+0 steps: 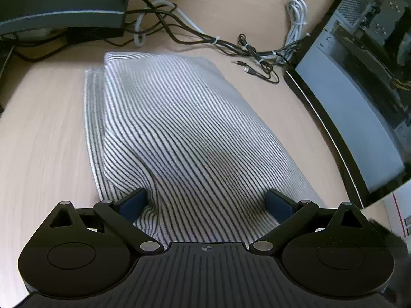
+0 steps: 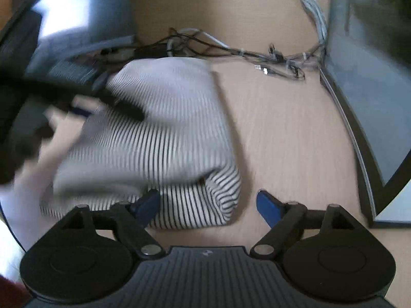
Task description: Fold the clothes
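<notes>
Striped garment (image 1: 185, 133) | lies folded | wooden table (image 1: 43, 133)

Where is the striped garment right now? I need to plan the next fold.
The striped garment lies folded on the wooden desk in both wrist views, directly ahead of the grippers, with tangled cables behind it.

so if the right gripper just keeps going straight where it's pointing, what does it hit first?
Probably the near corner of the folded striped shirt, which already sits between the open right gripper fingers toward the left one, then bare desk. Depth is unclear.
</notes>
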The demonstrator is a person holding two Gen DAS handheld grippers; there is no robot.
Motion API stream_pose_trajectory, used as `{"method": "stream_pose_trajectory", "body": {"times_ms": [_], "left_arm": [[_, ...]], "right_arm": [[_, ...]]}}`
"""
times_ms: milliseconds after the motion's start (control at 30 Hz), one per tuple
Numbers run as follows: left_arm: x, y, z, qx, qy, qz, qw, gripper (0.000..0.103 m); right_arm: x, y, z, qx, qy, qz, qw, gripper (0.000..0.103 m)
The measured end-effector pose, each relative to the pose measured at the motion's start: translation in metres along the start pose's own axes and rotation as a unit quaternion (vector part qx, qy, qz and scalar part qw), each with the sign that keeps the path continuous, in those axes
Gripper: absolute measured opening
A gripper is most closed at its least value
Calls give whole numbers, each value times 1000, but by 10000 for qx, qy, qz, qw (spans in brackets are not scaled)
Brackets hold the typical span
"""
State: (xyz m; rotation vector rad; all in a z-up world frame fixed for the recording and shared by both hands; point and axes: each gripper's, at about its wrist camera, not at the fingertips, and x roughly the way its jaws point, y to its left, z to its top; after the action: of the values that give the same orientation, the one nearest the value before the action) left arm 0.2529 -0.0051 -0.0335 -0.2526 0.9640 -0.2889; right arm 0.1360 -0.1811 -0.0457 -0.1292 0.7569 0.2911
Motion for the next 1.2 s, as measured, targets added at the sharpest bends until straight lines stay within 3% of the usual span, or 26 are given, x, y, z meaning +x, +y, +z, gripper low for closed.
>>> {"method": "stream_pose_trajectory", "body": {"times_ms": [167, 267, 333, 433, 533, 667, 867, 1100, 1200], "left_arm": [[-19, -2, -7, 69, -118, 47, 9999, 100], [-42, -3, -17, 202, -312, 83, 9993, 100], [-56, -3, -25, 303, -436, 217, 9984, 100], [-70, -1, -34, 310, -568, 526, 9965, 100], [-79, 6, -45, -6, -653, 701, 9954, 100], [-92, 19, -62, -465, -733, 875, 9924, 100], [-110, 38, -80, -1027, -708, 1191, 9850, 101], [-106, 44, -91, -1310, -710, 1409, 9787, 102], [-103, 46, -99, -1454, -732, 1447, 9760, 102]], "right_arm": [[-11, 0, 9, -112, -175, -73, 9998, 83], [-25, -5, 27, -188, -537, -51, 9984, 76], [-32, -8, 41, -174, -769, 66, 9969, 69], [-30, -11, 61, -67, -964, 331, 9948, 67], [-12, -8, 68, -196, -800, 489, 9954, 68], [22, 3, 48, -671, -196, 733, 9949, 68], [19, -10, 35, -630, -37, 1040, 9926, 70], [17, -20, 40, -1268, 97, 1238, 9841, 85], [25, -21, 39, -1353, 91, 1318, 9820, 86]]}}
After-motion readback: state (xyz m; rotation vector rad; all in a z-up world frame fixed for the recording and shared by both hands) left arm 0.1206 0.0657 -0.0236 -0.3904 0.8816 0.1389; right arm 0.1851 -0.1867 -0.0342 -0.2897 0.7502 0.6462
